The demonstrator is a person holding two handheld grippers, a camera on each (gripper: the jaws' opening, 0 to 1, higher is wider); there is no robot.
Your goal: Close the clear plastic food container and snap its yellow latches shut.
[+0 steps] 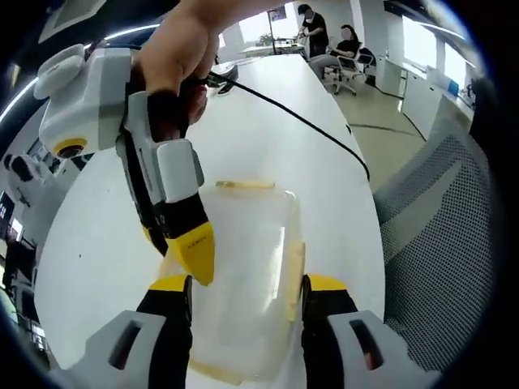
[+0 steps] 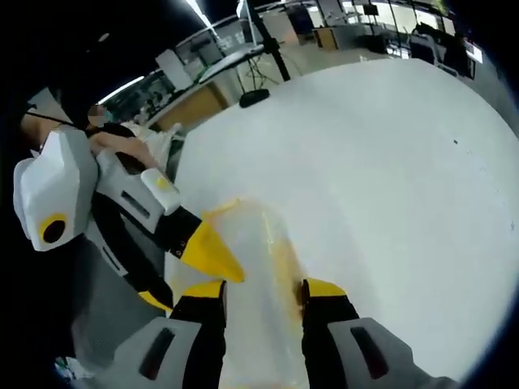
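Clear container (image 1: pixel 247 275) with yellow latches (image 1: pixel 293 271) sits on white table (image 1: pixel 268 121). Left claw (image 1: pixel 247 296) spread, straddling the container's 2 sides. Right claw (image 2: pixel 263 296) also spread around it; its yellow tip by the left edge.

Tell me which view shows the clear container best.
Left gripper view: the clear container shows its lid outline and yellow latches on the white table. In the right gripper view the container is washed out, edges unclear.
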